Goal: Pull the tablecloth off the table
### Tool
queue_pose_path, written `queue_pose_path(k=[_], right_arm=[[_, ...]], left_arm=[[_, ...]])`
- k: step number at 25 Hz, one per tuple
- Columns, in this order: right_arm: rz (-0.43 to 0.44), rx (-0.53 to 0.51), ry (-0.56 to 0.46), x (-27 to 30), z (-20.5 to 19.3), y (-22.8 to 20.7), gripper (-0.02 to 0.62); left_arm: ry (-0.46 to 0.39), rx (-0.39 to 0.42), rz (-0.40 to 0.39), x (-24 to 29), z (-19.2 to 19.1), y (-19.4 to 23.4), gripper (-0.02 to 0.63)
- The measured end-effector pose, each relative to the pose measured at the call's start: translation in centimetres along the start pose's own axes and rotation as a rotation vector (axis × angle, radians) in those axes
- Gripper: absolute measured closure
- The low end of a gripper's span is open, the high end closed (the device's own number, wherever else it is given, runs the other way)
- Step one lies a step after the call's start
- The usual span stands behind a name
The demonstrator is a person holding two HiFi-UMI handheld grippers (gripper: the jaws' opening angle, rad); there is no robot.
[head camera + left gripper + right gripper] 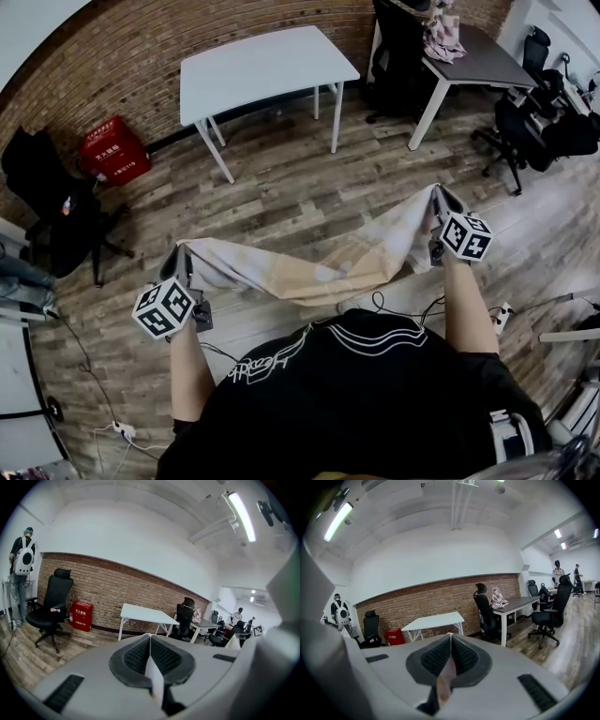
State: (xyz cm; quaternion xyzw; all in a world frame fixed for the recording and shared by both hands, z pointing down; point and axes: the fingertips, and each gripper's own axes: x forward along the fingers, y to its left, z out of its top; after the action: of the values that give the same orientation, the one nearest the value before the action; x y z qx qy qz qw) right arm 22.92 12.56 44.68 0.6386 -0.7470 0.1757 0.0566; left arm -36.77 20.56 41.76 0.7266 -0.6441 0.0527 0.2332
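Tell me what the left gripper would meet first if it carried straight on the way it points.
Probably the white table, which stands dead ahead of the left gripper. The gripper seems to tilt slightly downward, though, so it might reach the wooden floor short of the table; depth is unclear.

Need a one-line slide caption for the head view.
Off the white table: the tablecloth sags between the left claw and the right claw, both shut on it.

All 3 views face the white table (267, 70).
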Motion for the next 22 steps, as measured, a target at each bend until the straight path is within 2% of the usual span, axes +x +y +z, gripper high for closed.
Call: queue_pose_path(k=[10,22], right_arm=[[0.034,-0.031,0.012,0.9,-0.4,1.6,0.597],[0.049,-0.026,0.045,1.7,-2.3,1.0,0.598]], left_arm=[[-0.013,-0.020,0.010,0.0,0.0,0.3,0.601],[0.029,-0.048,0.015,1.4,-2.1,0.0,0.601]])
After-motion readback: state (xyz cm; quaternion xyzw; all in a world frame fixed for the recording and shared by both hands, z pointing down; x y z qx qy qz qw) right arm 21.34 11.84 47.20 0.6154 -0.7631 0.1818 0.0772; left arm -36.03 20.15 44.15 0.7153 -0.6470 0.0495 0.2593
